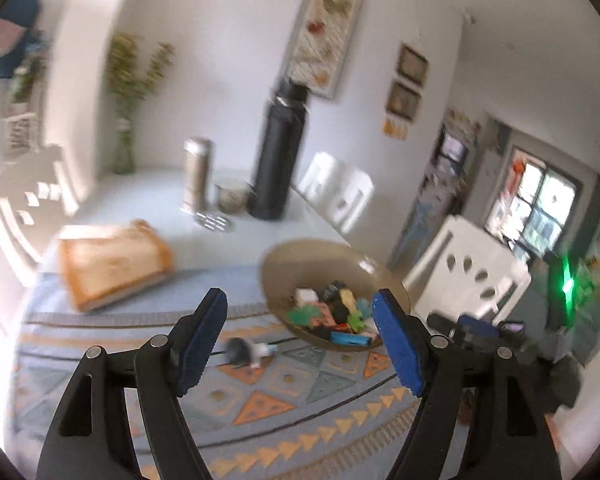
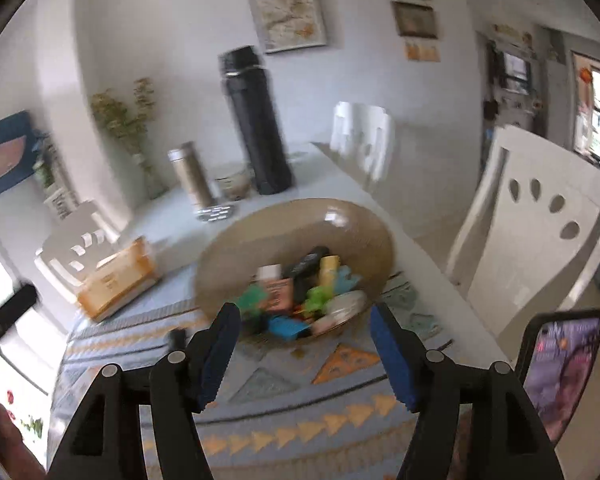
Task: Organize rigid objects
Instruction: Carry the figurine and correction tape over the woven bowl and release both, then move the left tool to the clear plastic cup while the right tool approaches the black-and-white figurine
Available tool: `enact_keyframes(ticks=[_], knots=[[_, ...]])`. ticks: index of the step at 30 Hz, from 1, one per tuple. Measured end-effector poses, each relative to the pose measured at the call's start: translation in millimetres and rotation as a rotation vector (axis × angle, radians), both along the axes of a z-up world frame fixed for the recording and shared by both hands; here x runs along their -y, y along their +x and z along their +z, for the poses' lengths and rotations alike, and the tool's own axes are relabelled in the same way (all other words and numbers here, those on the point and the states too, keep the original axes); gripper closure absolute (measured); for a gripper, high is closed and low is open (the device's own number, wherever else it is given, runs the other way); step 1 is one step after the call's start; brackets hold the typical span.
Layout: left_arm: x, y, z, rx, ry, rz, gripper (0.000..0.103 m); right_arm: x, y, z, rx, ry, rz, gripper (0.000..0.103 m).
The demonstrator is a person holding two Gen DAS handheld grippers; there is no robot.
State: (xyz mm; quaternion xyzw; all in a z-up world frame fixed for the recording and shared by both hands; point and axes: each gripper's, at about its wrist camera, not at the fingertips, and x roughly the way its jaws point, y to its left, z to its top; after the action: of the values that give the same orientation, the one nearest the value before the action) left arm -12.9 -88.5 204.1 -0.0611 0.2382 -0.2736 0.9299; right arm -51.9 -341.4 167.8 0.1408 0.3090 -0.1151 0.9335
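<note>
White walls with framed prints back my worktop [image 1: 148, 196], which is partly covered by a blue-and-orange patterned cloth [image 1: 260, 392]. On it sits a round brown glass bowl [image 2: 260, 232] heaped with small colourful rigid pieces [image 2: 300, 292]. Left gripper [image 1: 300, 344] and right gripper [image 2: 304, 352] hover before it, fingers spread and empty.

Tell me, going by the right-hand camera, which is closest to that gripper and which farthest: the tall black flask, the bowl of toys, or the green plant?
From the right gripper:
1. Bowl of toys, directly ahead.
2. Tall black flask, behind the bowl.
3. Green plant, far left, by the wall.
</note>
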Motion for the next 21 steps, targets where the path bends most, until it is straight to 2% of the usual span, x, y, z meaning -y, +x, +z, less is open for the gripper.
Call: enact_keyframes(ticks=[4, 8, 11, 15, 18, 21], knots=[[-64, -44, 20, 0.035, -0.028, 0.100, 0.025, -44, -14, 2, 0.004, -0.009, 0.097, 0.035], [-128, -84, 12, 0.062, -0.026, 0.248, 0.017, -84, -21, -18, -0.007, -0.012, 0.174, 0.035], [-175, -105, -14, 0.066, -0.004, 0.387, 0.013, -109, -21, -47, -0.040, -0.056, 0.192, 0.035], [-228, -109, -68, 0.004, 0.026, 0.545, 0.013, -128, -14, -92, -0.070, -0.057, 0.224, 0.035], [-245, -97, -118, -0.089, 0.016, 0.525, 0.013, -134, -11, -115, -0.094, -0.044, 0.236, 0.035], [-240, -85, -155, -0.158, 0.027, 0.488, 0.013, -140, -8, -120, -0.114, -0.095, 0.232, 0.035]])
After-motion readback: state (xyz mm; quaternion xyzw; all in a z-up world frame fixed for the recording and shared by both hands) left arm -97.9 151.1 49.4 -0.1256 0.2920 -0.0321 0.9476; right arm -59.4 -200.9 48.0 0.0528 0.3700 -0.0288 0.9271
